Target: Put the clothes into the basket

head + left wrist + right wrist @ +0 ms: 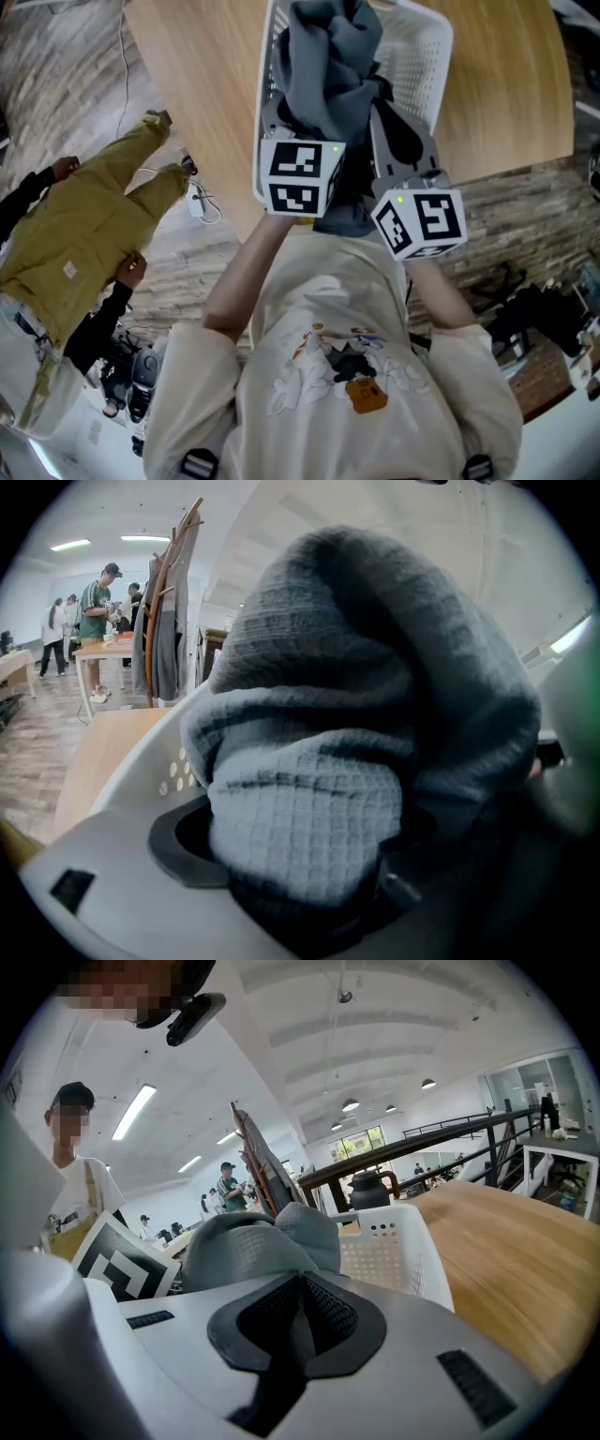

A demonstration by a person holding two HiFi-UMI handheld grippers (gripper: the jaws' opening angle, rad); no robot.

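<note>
A grey waffle-knit garment (328, 66) is bunched in a tall heap over a white perforated basket (417, 56). Its long axis runs away from the person, from the grippers toward the far side of the wooden table (506, 84). One end is down inside the basket. The other end hangs out over the basket's near rim.

The left gripper (298, 141) is clamped on a thick fold of this garment. In the left gripper view the cloth (375, 667) fills the space between the jaws and swells up over them, with the basket wall (141, 771) just to the left.

The right gripper (398, 141) lies just beside the cloth on its right, above the basket. In the right gripper view its jaws (300, 1312) are pressed together with nothing seen between them.

The basket stands at the table's near edge, close to the near-left corner.

A person in a yellow jacket (84, 225) stands on the floor off the table's left edge.
</note>
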